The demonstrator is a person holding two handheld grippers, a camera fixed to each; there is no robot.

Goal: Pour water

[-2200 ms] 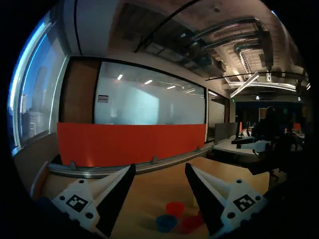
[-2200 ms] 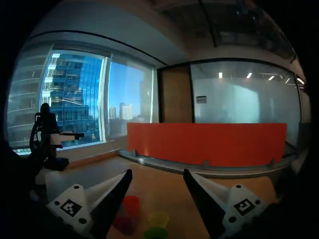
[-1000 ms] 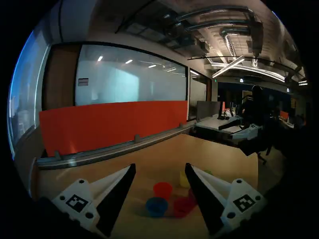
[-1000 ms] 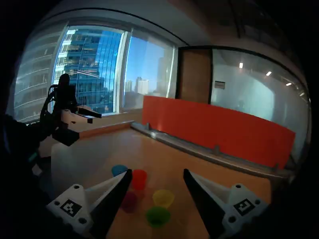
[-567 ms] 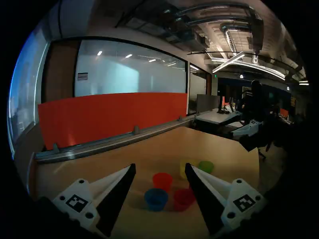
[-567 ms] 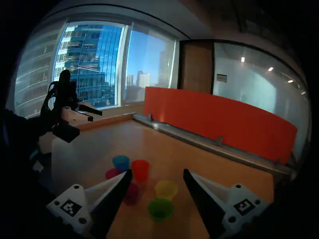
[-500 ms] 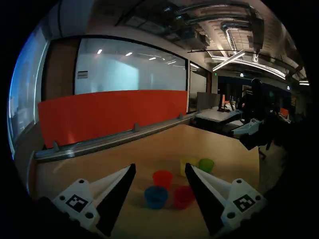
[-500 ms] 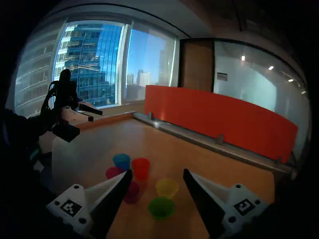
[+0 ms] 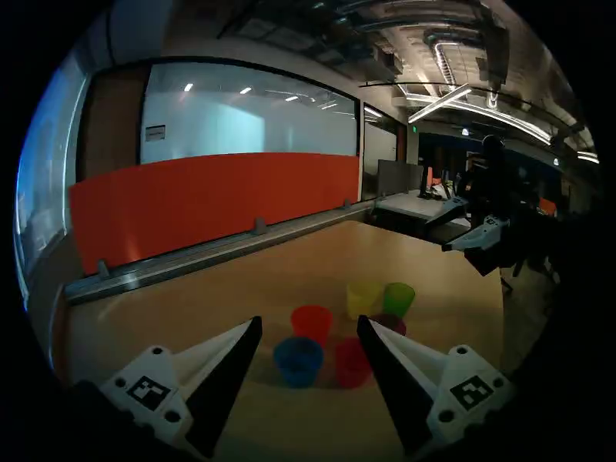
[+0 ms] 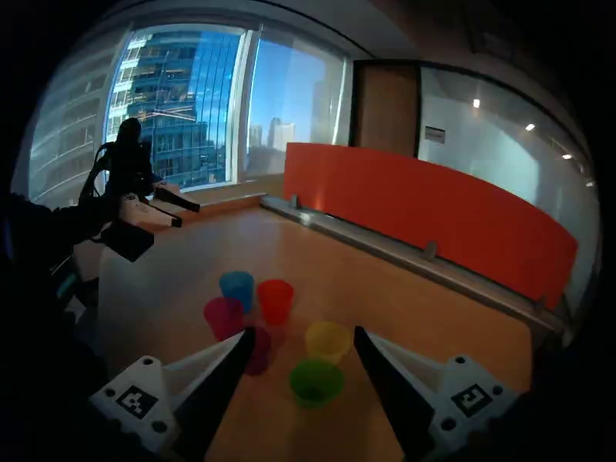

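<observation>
Several small plastic cups stand close together on a wooden table point(image 9: 231, 285). In the left gripper view I see a blue cup point(image 9: 298, 360), an orange-red cup point(image 9: 311, 322), a red cup point(image 9: 352, 360), a yellow cup point(image 9: 363, 298) and a green cup point(image 9: 398, 298). My left gripper point(image 9: 308, 323) hangs open above and short of them, holding nothing. In the right gripper view the green cup point(image 10: 316, 383) and yellow cup point(image 10: 327, 340) are nearest, with the orange-red cup point(image 10: 275, 300), blue cup point(image 10: 237, 287) and a pink cup point(image 10: 223, 316) behind. My right gripper point(image 10: 302, 333) is open and holds nothing.
An orange partition point(image 9: 215, 200) on a metal rail point(image 9: 223, 254) runs along the table's far edge. Big windows point(image 10: 177, 108) stand beyond the table. The other gripper point(image 10: 154, 206), held by a dark-sleeved arm, hovers at the table's left end. Desks and a seated person point(image 9: 493, 177) lie further off.
Both grippers have come down and closer to the cups, which now sit higher and larger between the fingers. Both stay open.
</observation>
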